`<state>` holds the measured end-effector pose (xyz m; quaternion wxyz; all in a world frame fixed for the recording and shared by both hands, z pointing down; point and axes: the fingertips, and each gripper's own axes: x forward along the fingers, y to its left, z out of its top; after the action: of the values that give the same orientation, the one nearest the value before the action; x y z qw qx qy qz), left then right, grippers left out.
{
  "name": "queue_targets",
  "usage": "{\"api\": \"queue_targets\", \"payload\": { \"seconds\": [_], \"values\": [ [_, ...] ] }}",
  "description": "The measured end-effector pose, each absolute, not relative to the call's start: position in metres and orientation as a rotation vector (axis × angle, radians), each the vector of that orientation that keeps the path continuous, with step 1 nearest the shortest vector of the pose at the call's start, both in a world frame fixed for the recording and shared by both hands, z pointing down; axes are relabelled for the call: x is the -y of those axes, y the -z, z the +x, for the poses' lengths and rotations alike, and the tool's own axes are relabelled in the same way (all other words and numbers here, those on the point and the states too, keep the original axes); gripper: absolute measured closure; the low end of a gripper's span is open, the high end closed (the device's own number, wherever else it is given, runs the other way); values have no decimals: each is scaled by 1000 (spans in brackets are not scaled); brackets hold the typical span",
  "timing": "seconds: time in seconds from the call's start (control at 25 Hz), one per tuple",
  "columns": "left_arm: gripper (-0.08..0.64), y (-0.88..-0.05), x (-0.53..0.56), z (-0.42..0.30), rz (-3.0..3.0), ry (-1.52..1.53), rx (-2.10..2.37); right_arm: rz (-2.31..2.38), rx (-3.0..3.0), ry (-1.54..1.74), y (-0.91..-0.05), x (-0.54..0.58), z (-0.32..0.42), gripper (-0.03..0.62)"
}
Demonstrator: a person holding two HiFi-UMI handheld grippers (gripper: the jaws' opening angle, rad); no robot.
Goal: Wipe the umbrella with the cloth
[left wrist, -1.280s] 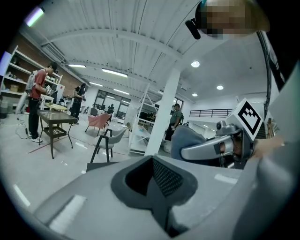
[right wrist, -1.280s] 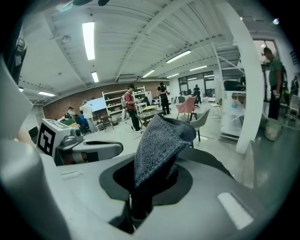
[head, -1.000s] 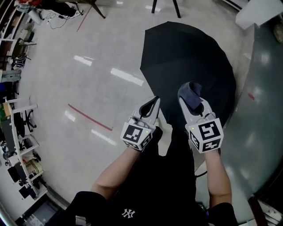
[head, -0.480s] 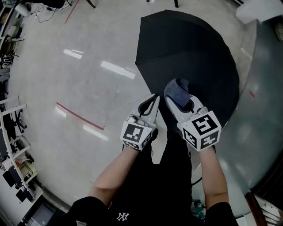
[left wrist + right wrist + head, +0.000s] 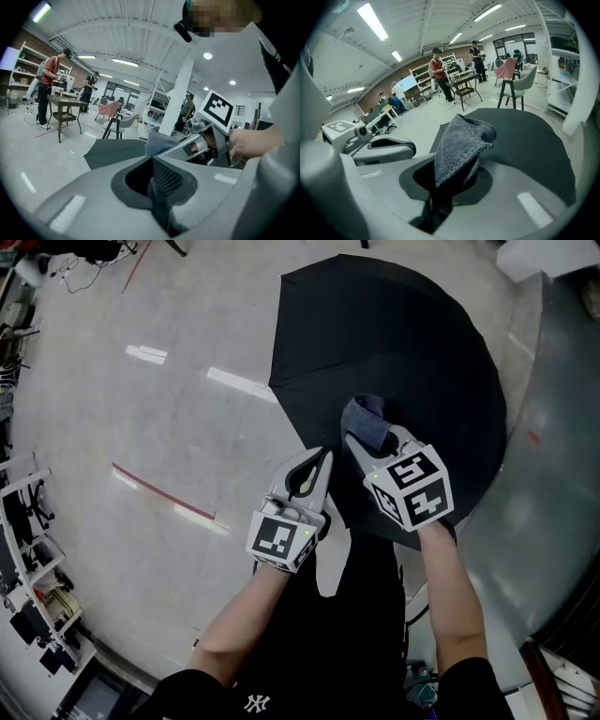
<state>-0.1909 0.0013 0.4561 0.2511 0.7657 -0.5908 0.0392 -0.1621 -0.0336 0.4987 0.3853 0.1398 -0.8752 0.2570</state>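
One umbrella, one cloth, and two grippers.

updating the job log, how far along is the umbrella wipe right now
Done: the grey cloth is picked up, clamped in the jaws of the right gripper. In hand: it is held over the open black umbrella lying on the floor; contact cannot be confirmed. Left: the wiping itself. The left gripper is shut and empty beside it.
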Motion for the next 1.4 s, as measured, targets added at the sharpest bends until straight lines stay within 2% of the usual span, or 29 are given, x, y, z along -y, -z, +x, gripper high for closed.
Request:
{"api": "queue_targets", "payload": {
  "seconds": [0.56,1.4],
  "values": [
    [557,-452,44,-145,2102,-90,1523,356,2074,-380,-538,84,-120,512],
    [557,-441,113,-52,2170,-101,1421,459,2098,-517,-553,195,-3,511]
  ]
}}
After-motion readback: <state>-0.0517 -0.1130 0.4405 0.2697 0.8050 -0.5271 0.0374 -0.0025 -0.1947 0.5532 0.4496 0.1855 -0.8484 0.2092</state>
